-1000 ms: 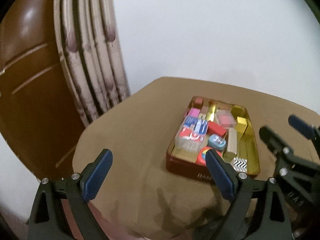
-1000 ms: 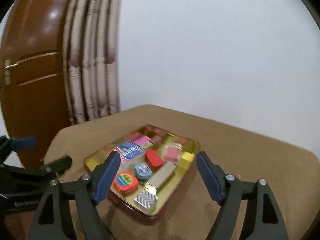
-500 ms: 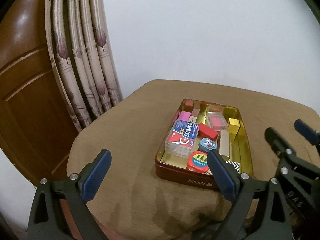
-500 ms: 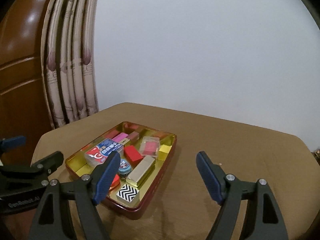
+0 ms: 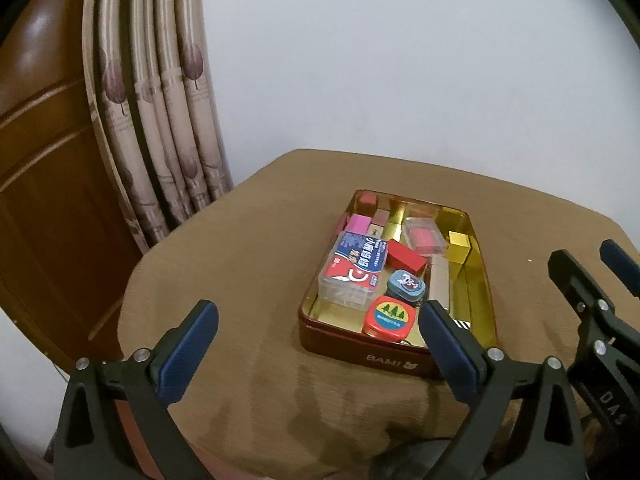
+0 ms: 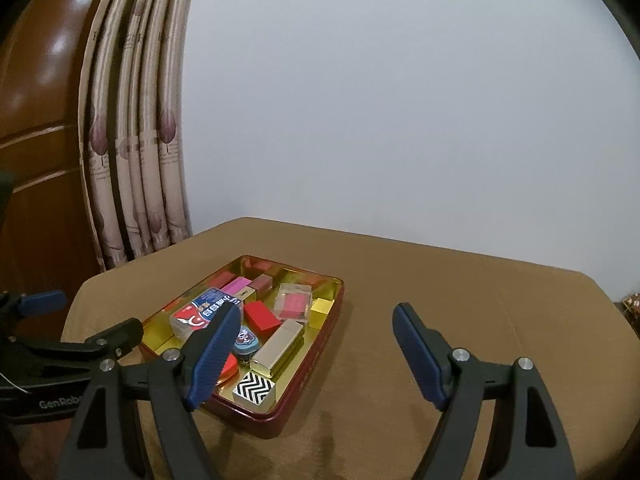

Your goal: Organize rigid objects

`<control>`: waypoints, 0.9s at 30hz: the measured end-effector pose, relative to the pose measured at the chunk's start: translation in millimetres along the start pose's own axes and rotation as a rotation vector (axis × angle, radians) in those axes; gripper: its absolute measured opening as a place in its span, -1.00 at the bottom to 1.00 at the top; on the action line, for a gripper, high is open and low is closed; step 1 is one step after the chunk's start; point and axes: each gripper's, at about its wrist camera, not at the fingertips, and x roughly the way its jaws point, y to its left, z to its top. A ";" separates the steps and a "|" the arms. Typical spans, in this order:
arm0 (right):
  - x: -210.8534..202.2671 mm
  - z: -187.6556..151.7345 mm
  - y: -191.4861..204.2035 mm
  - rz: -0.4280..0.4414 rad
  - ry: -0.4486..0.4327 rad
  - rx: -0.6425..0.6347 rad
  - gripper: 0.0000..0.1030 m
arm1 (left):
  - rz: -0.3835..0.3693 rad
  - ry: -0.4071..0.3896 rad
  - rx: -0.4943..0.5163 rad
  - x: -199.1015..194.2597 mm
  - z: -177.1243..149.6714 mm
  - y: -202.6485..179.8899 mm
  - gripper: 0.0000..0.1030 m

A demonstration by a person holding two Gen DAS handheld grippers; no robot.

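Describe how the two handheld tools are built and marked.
Both the left tool and the right tool are matte black frames with triangular cut-outs and silver screws. Their fingers carry ribbed dark-blue pads. White lettering marks the side of each body. No cables, hands or sleeves show.

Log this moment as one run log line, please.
phase: approach | left gripper: jaws opening, empty | right gripper: open, empty | tin: on table, items inside, untouched

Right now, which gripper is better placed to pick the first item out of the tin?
Probably the left gripper: its jaws are opening, empty, with the tin just ahead. The right gripper, open too, faces bare tablecloth beside the tin.
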 end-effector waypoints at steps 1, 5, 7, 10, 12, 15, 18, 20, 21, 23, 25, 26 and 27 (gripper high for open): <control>-0.4 -0.8 -0.3 0.000 0.001 0.004 0.56 | 0.001 -0.002 0.006 -0.2 -0.1 -0.7 0.93; 0.1 -4.2 1.2 -0.001 0.009 -0.001 0.56 | -0.008 0.006 0.000 1.6 0.2 0.3 0.93; -0.4 -5.7 3.1 -0.003 0.012 -0.005 0.56 | -0.025 0.014 -0.004 1.6 -0.2 0.9 0.93; -2.7 -6.3 3.4 0.001 0.007 -0.010 0.56 | -0.018 0.001 0.005 -1.2 0.1 -0.3 0.93; -3.6 -6.8 3.5 0.003 0.005 -0.009 0.56 | -0.033 0.000 0.009 -1.5 0.5 -1.1 0.93; -3.2 -7.6 3.5 0.000 0.008 -0.011 0.56 | -0.028 -0.003 0.012 -1.6 0.1 -1.9 0.93; -3.6 -8.2 3.6 0.000 0.011 -0.011 0.56 | -0.024 -0.003 0.010 -0.9 -0.5 -1.8 0.93; -4.0 -8.1 2.6 0.000 0.009 -0.011 0.56 | -0.029 -0.003 0.006 -0.7 -0.4 -1.1 0.94; -4.3 -8.2 2.6 0.003 0.008 -0.010 0.56 | -0.027 -0.007 0.003 -0.8 -0.7 -0.6 0.96; -3.6 -8.3 2.8 0.004 0.011 -0.012 0.56 | -0.020 -0.015 0.002 -1.1 -1.1 -0.4 0.99; -3.8 -8.7 3.6 0.002 0.011 -0.015 0.56 | -0.034 -0.017 -0.003 0.1 -2.8 -0.3 0.98; -4.0 -9.0 3.8 0.005 0.011 -0.014 0.56 | -0.032 -0.020 -0.004 -0.1 -3.4 -0.6 0.98; -4.3 -9.3 4.0 0.009 0.011 -0.013 0.56 | -0.034 -0.023 -0.007 0.1 -4.2 -0.5 0.98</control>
